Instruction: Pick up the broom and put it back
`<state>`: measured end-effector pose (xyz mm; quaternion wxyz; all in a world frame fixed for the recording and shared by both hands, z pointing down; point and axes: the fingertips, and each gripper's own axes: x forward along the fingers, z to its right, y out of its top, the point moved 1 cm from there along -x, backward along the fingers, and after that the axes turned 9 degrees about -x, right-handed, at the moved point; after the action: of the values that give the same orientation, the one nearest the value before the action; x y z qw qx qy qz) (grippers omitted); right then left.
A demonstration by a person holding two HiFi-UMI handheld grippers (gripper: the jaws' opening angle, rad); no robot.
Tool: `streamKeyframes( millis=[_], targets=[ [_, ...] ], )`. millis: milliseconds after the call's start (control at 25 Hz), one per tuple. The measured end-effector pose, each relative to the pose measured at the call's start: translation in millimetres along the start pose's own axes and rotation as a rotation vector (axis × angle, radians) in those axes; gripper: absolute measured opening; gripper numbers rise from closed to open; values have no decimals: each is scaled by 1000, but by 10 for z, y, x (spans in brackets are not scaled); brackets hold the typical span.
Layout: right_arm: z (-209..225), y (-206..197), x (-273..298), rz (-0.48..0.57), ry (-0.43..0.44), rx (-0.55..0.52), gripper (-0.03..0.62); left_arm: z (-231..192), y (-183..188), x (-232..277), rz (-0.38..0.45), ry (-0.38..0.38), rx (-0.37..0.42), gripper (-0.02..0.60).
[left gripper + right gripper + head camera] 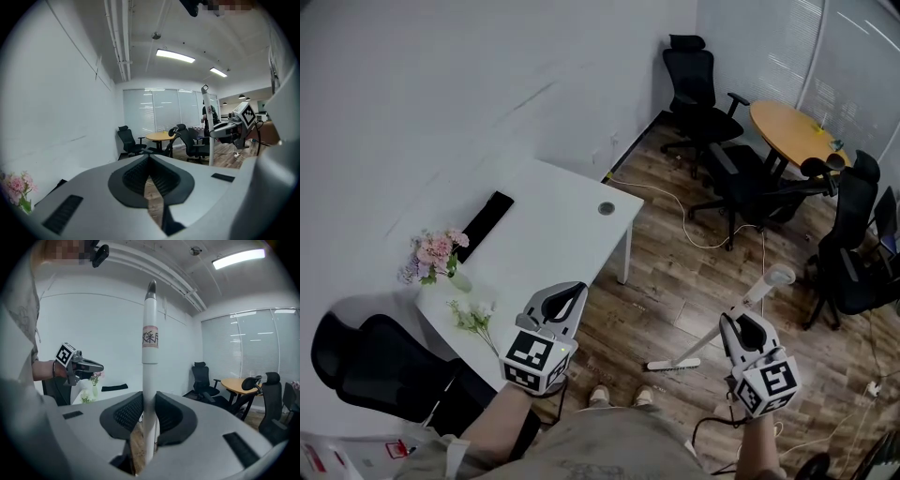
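Note:
The broom (711, 344) is white, with a long handle and a flat head (673, 366) near the wooden floor by my feet. Its handle slants up to a rounded top (779, 276). My right gripper (741, 325) is shut on the handle partway up. In the right gripper view the handle (150, 333) runs upright between the black pads (125, 412). My left gripper (570, 298) hovers by the desk's front corner, shut with nothing in it; in its own view the left gripper (150, 157) has its pad tips together. That view also shows the broom handle (206, 126) and the right gripper (234, 124).
A white desk (572, 216) stands at left with a vase of pink flowers (436, 255), a flat black item (485, 223) and loose white flowers (472, 317). A black chair (375, 366) sits lower left. More black chairs (698, 89) surround a round wooden table (792, 131). Cables (703, 234) cross the floor.

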<state>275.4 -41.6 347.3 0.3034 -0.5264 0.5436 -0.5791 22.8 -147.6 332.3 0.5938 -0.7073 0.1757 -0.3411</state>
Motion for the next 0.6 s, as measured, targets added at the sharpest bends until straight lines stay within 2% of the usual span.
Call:
streamKeyframes(
  millis=[200, 600],
  targets=[
    [-9, -19, 18, 1, 49, 21, 100, -6, -60, -16, -19, 17, 1, 17],
    [-261, -72, 438, -37, 217, -60, 100, -224, -362, -132, -78, 121, -41, 17]
  ],
)
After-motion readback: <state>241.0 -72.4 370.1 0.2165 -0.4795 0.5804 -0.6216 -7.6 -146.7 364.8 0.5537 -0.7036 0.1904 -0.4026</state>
